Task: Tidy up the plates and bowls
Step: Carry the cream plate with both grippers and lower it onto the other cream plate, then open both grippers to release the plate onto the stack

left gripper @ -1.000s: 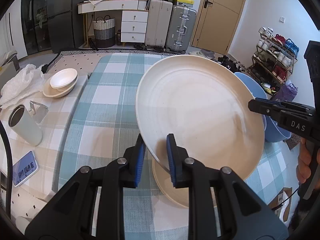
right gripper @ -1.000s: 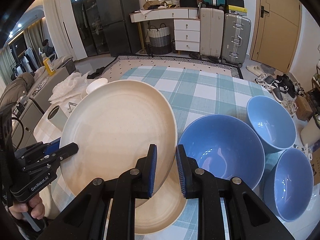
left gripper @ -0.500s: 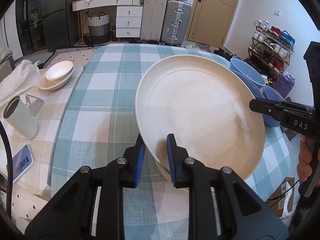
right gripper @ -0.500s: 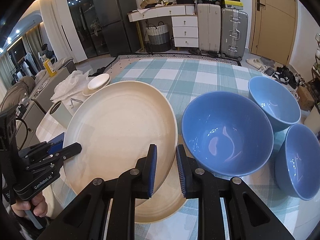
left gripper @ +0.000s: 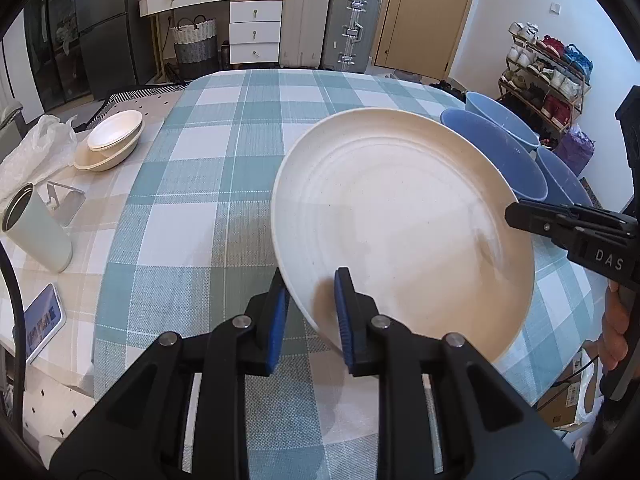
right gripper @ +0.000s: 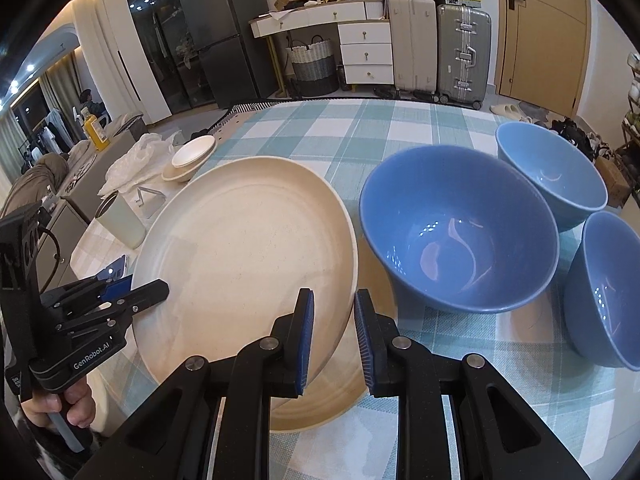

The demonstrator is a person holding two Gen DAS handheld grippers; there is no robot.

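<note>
Both grippers hold one large cream plate (left gripper: 400, 224) by opposite rims, tilted above the checked table. My left gripper (left gripper: 310, 312) is shut on its near-left rim. My right gripper (right gripper: 334, 332) is shut on its right rim; the same plate shows in the right wrist view (right gripper: 248, 256). A second cream plate (right gripper: 320, 404) lies on the table beneath it. Three blue bowls stand to the right: a big one (right gripper: 460, 236), one behind (right gripper: 552, 172), one at the right edge (right gripper: 608, 288).
Two small stacked cream bowls (left gripper: 114, 140) sit at the table's left side beside a plastic bag (left gripper: 32, 152). A pale green cup (left gripper: 36, 236), a metal stand (left gripper: 64, 204) and a phone (left gripper: 42, 320) lie along the left edge.
The plate has been lifted and carried back with both grippers. The camera views show more table behind it, and the lower plate is now hidden in the left wrist view.
</note>
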